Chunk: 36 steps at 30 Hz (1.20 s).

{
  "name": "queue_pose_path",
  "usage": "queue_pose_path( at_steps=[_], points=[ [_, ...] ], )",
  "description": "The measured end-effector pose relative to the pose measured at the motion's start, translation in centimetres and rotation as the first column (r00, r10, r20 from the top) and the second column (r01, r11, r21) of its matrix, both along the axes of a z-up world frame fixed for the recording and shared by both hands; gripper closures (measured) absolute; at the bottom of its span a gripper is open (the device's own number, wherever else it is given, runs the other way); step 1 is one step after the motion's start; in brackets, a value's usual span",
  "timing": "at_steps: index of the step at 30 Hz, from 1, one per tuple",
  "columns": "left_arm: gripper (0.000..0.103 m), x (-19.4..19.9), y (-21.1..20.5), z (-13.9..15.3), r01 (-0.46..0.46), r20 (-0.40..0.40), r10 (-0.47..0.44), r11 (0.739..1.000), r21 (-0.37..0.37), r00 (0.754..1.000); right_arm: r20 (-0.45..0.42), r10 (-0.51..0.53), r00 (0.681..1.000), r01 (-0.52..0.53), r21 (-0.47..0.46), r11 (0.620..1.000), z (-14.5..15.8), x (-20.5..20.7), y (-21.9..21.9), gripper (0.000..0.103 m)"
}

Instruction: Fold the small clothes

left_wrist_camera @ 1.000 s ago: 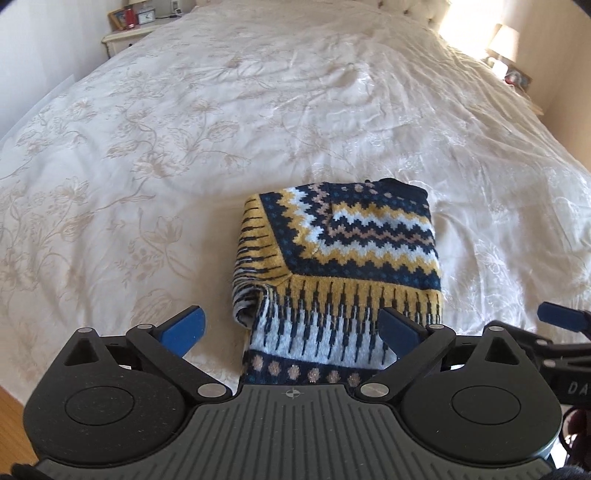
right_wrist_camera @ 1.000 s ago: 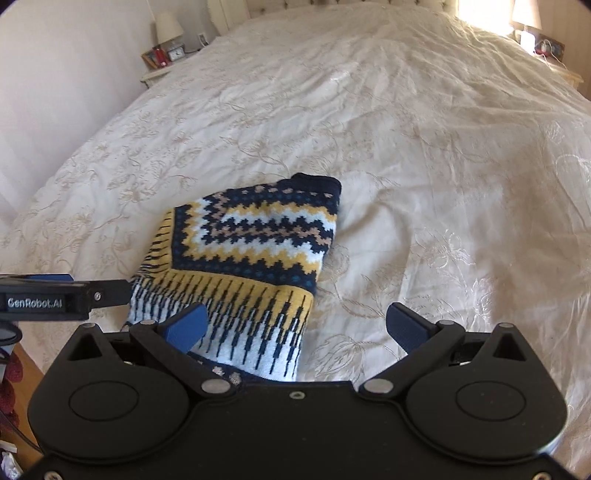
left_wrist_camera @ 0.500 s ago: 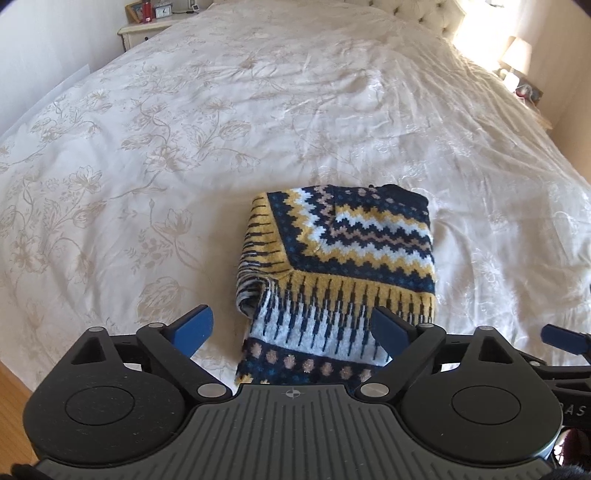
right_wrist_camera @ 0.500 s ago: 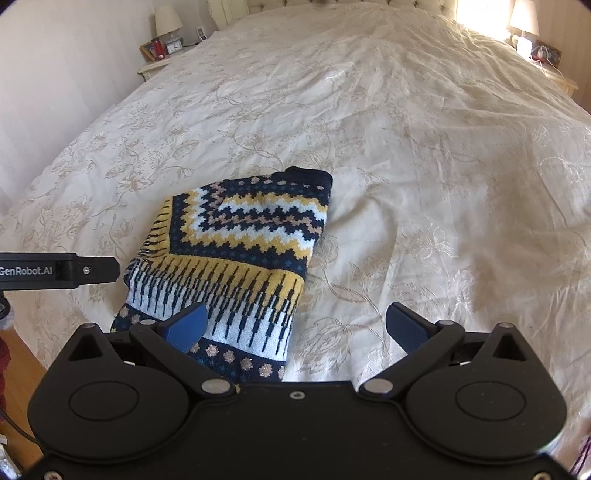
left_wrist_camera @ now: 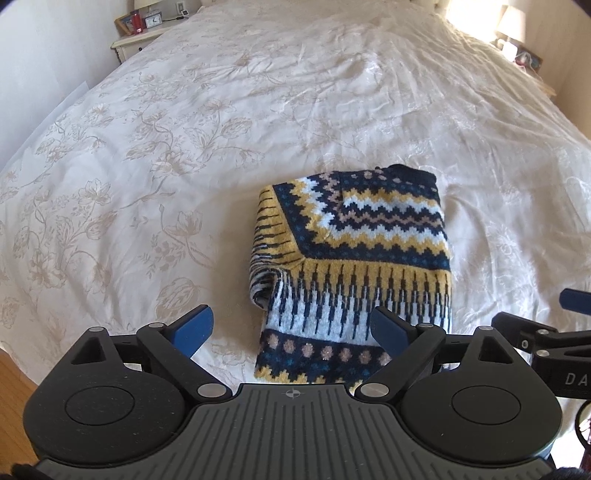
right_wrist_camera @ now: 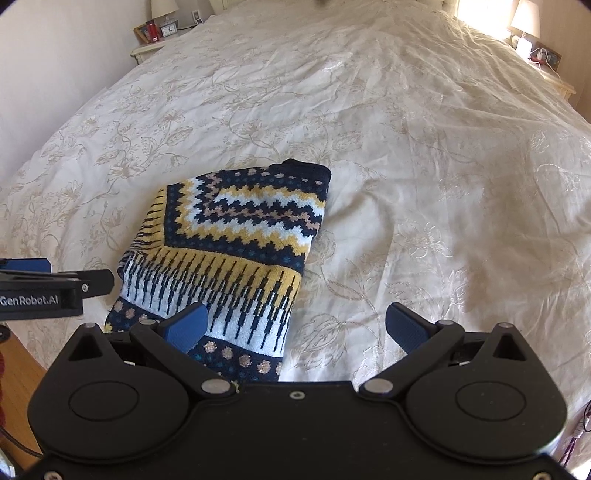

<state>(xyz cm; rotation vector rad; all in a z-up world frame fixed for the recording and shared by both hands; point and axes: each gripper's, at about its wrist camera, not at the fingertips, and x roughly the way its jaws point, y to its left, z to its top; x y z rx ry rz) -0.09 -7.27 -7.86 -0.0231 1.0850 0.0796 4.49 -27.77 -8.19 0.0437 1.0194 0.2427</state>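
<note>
A small knitted sweater [left_wrist_camera: 354,258] in navy, yellow and white zigzag bands lies folded into a rough rectangle on the cream floral bedspread [left_wrist_camera: 184,147], near the bed's front edge. It also shows in the right wrist view [right_wrist_camera: 229,251]. My left gripper [left_wrist_camera: 291,328] is open and empty, held above and in front of the sweater's near hem. My right gripper [right_wrist_camera: 295,325] is open and empty, above the sweater's near right corner. Each gripper shows at the edge of the other's view.
The bedspread [right_wrist_camera: 424,147] stretches far ahead and to both sides. A nightstand [left_wrist_camera: 136,40] with a clock and frames stands at the far left, a lamp [right_wrist_camera: 524,22] at the far right. Wooden floor [left_wrist_camera: 14,373] shows at the lower left.
Both grippers have drawn back and up from the sweater, so more of its near hem shows. The sweater lies still and both grippers stay open.
</note>
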Motion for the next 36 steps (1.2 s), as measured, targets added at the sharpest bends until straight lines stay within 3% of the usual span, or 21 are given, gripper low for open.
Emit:
queue_pose_path(
  at_steps=[12,36],
  points=[
    [0.012,0.0,0.0,-1.2,-0.018,-0.065,0.024,0.997,0.078,0.998,-0.084,-0.054,0.995,0.048,-0.074,0.996,-1.2,0.4,-0.1,0.001],
    [0.012,-0.1,-0.1,-2.4,-0.008,-0.135,0.018,0.997,0.075,0.991,-0.140,-0.086,0.986,0.080,-0.046,0.996,-2.0,0.8,-0.8,0.001]
  ],
)
